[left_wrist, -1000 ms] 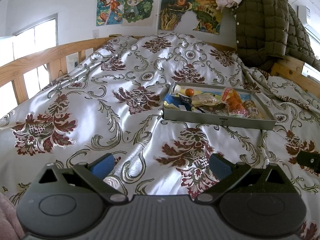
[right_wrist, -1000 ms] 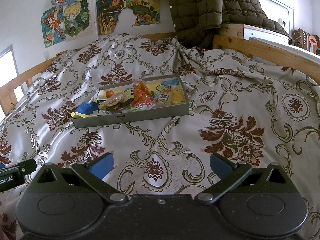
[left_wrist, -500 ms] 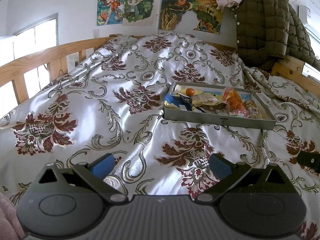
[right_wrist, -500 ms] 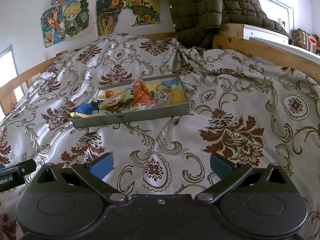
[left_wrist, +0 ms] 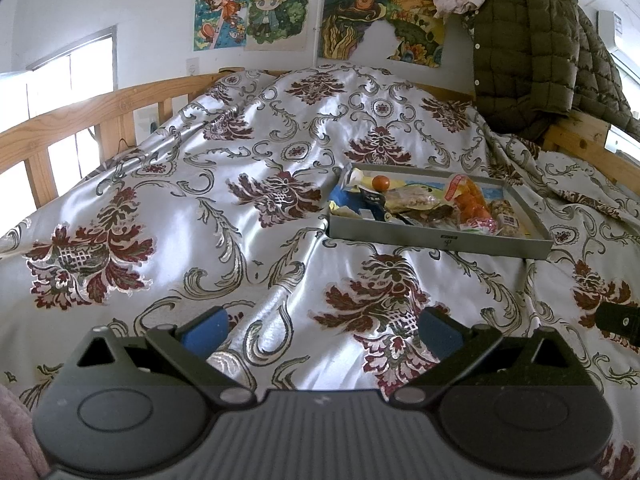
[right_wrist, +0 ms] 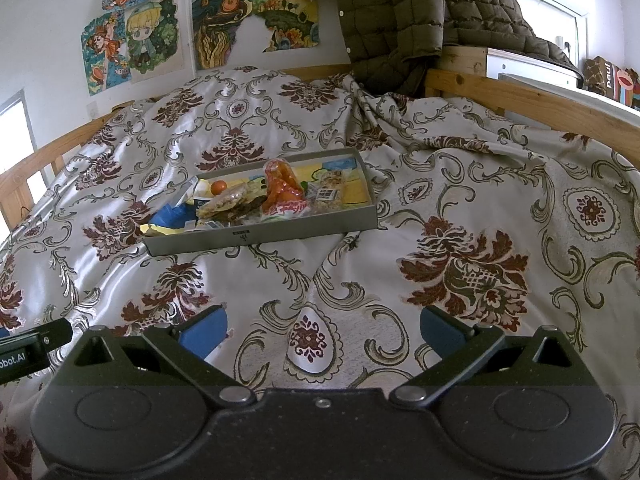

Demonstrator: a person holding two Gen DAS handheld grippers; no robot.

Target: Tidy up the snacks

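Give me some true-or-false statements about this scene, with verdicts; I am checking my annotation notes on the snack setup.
1. The grey tray sits on the patterned bedspread. True.
2. The left gripper grips a snack packet. False: it is open and empty.
3. A small orange ball lies inside the tray. True.
4. The right gripper touches the tray. False: it is apart, nearer the camera.
5. An olive quilted jacket hangs at the bed's far end. True.

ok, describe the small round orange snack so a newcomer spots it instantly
On the floral bedspread sits a shallow grey tray of snacks. At its far left corner lies the small orange ball: the only smooth, unwrapped sphere, unlike the crinkly orange bag further right.
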